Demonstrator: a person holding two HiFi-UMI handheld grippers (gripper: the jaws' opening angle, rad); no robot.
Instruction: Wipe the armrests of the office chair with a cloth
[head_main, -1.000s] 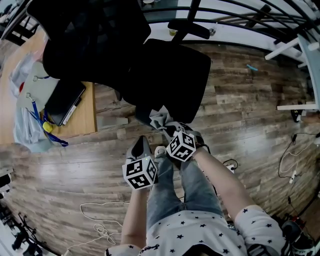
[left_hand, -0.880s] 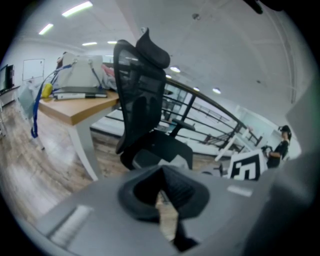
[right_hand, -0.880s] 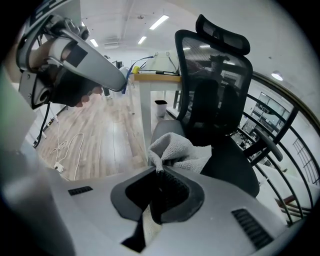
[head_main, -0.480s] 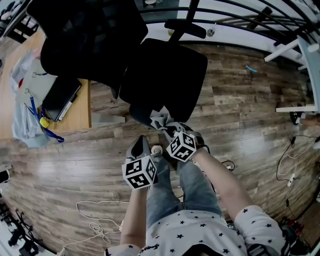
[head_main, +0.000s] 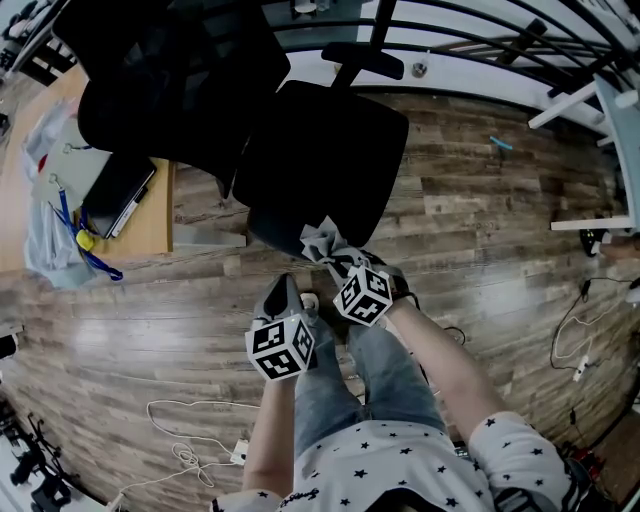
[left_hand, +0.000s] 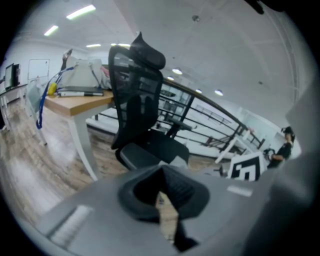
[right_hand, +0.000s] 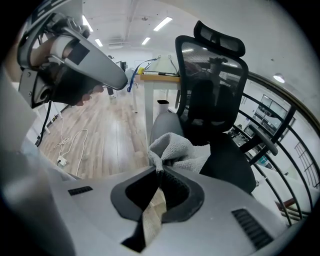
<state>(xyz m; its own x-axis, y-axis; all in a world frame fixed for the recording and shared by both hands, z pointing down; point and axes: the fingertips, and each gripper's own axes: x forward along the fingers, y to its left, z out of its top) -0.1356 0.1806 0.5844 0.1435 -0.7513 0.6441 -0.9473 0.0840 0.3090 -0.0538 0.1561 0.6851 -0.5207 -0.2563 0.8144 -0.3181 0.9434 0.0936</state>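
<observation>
Jaws of the left gripper (left_hand: 162, 169) are pressed together on nothing, short of the office chair (head_main: 320, 150) and off its seat front. To its right, the right gripper (right_hand: 159, 172) has its jaws clamped on a bunched fold of the grey cloth (right_hand: 182, 152). The cloth sits at the chair's seat front, on neither armrest. With only 1 small fold pinched, a firm wipe could probably drag the cloth free, and the chair might swivel away. The chair's back stands upright, and the far armrest (head_main: 362, 62) runs front to back beside the seat.
</observation>
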